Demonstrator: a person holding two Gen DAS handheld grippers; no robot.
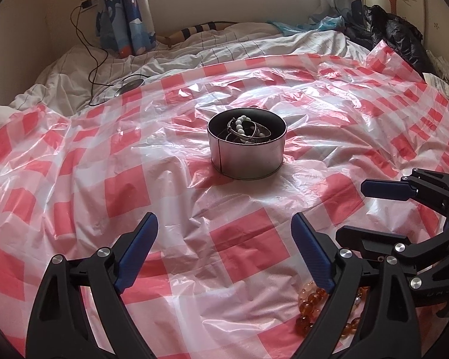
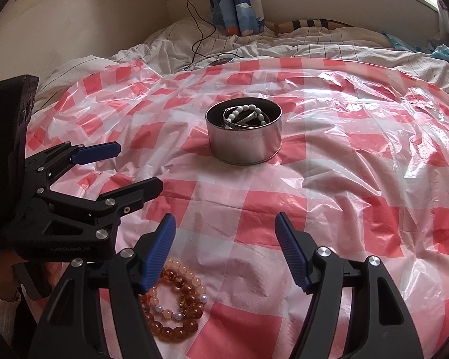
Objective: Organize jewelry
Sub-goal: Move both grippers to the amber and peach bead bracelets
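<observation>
- The red-and-white checked plastic sheet covers the bed under both of our grippers; nothing else lies between them and the tin.
- The round metal tin stands well ahead of both grippers. It already holds a white bead bracelet and metal bangles, so we judge the sorting partly done.
- Our left gripper has its jaws spread wide with only sheet between them. Our right gripper is also released and grasps nothing.
- The amber and pink bead bracelets lie in a small heap just beside the right gripper's left finger, low and near its base, not between the jaws.
- We judge the step in hand to be picking up these beads. The next move calls for bringing the right gripper back and leftward over the heap, then closing.
- The right wrist view shows the whole heap, pearls included; the left wrist view shows only part, behind its own right finger.
</observation>
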